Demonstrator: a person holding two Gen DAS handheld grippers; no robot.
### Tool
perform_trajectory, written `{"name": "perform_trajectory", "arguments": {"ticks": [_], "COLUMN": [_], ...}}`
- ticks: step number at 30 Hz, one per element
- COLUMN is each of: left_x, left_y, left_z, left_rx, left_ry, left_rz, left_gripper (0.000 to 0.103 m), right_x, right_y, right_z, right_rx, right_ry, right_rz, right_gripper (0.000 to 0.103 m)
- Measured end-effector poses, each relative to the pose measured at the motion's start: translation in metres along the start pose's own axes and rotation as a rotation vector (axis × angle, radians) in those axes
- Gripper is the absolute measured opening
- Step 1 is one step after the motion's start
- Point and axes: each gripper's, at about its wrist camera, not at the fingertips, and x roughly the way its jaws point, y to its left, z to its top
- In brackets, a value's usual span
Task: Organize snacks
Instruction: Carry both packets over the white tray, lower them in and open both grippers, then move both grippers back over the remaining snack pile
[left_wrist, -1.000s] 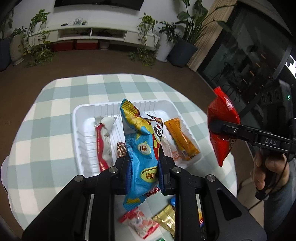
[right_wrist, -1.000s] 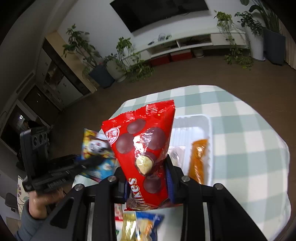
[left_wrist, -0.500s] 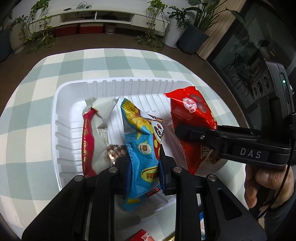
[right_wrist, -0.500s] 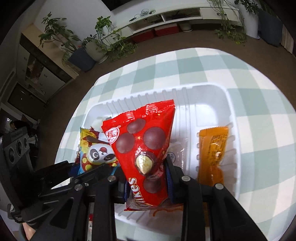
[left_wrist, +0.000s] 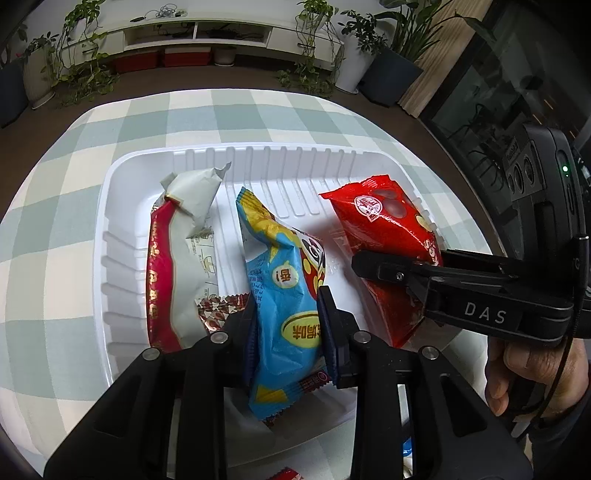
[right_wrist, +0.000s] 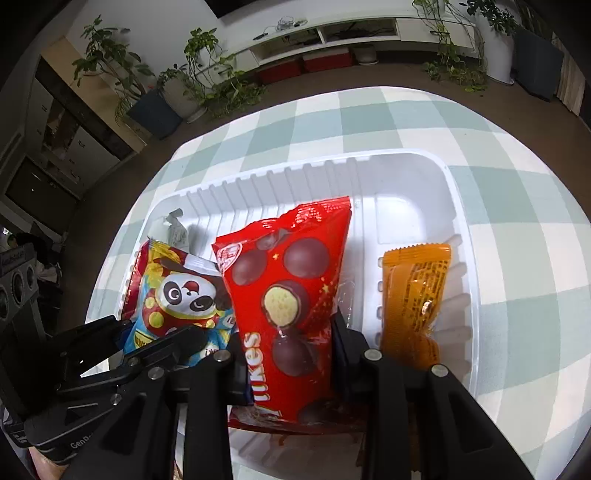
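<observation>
My left gripper (left_wrist: 288, 317) is shut on a blue panda snack bag (left_wrist: 284, 280) and holds it inside the white tray (left_wrist: 122, 173). My right gripper (right_wrist: 286, 339) is shut on a red chocolate-ball bag (right_wrist: 291, 291) and holds it low in the tray (right_wrist: 454, 192), just right of the blue bag (right_wrist: 177, 295). In the left wrist view the red bag (left_wrist: 384, 236) and the right gripper's fingers (left_wrist: 391, 267) sit at the tray's right side. The left gripper's fingers (right_wrist: 162, 347) show in the right wrist view.
A red-and-white packet (left_wrist: 173, 251) and a small brown-patterned wrapper (left_wrist: 218, 310) lie in the tray's left part. An orange packet (right_wrist: 413, 295) lies at its right end. The tray stands on a round table with a green-checked cloth (left_wrist: 55, 236). A snack corner (left_wrist: 284, 472) lies near the front edge.
Both grippers have come down and forward over the tray with their bags. The red bag now sits lower in the tray beside the blue one.
</observation>
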Motion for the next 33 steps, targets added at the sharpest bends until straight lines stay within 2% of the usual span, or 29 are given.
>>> {"name": "perform_trajectory", "arguments": {"ticks": [3,5,6,8,10,13,15,18,20,23,26,33], "left_x": [0.001,0.001,-0.001,-0.006,-0.011,-0.017,-0.024,-0.043,-0.059,-0.09,-0.117,-0.172], "left_y": [-0.001,-0.003,-0.004,-0.007,-0.009,-0.012,-0.014,-0.016,-0.018,-0.024,-0.031,-0.052], "left_z": [-0.001,0.0,0.0,0.0,0.0,0.0,-0.002,-0.006,-0.01,-0.023,-0.041,-0.105], "left_rx": [0.008,0.01,0.019,0.033,0.038,0.048,0.047,0.041,0.04,0.042,0.046,0.094], "left_ry": [-0.004,-0.001,-0.004,-0.02,-0.027,-0.037,-0.051,-0.084,-0.108,-0.157,-0.205,-0.276], "left_rz": [0.013,0.032,0.04,0.056,0.057,0.059,0.06,0.062,0.06,0.059,0.059,0.1], "left_gripper": [0.033,0.045,0.048,0.059,0.063,0.064,0.07,0.077,0.087,0.097,0.103,0.103], "right_x": [0.0,-0.004,-0.007,-0.013,-0.018,-0.027,-0.035,-0.055,-0.074,-0.11,-0.137,-0.186], "right_y": [0.003,0.004,0.005,0.007,0.009,0.012,0.015,0.016,0.017,0.019,0.022,0.033], "right_z": [0.001,0.001,0.0,0.0,0.001,0.0,-0.002,-0.006,-0.012,-0.028,-0.046,-0.116], "right_rx": [-0.023,-0.01,-0.008,-0.019,-0.024,-0.038,-0.049,-0.055,-0.051,-0.048,-0.05,-0.056], "right_ry": [-0.001,-0.007,-0.016,-0.043,-0.054,-0.063,-0.074,-0.105,-0.14,-0.211,-0.255,-0.323], "right_rz": [-0.012,-0.007,-0.003,-0.012,-0.014,-0.017,-0.02,-0.016,0.006,0.056,0.095,0.163], "right_gripper": [0.035,0.037,0.039,0.05,0.053,0.054,0.055,0.062,0.073,0.085,0.09,0.094]}}
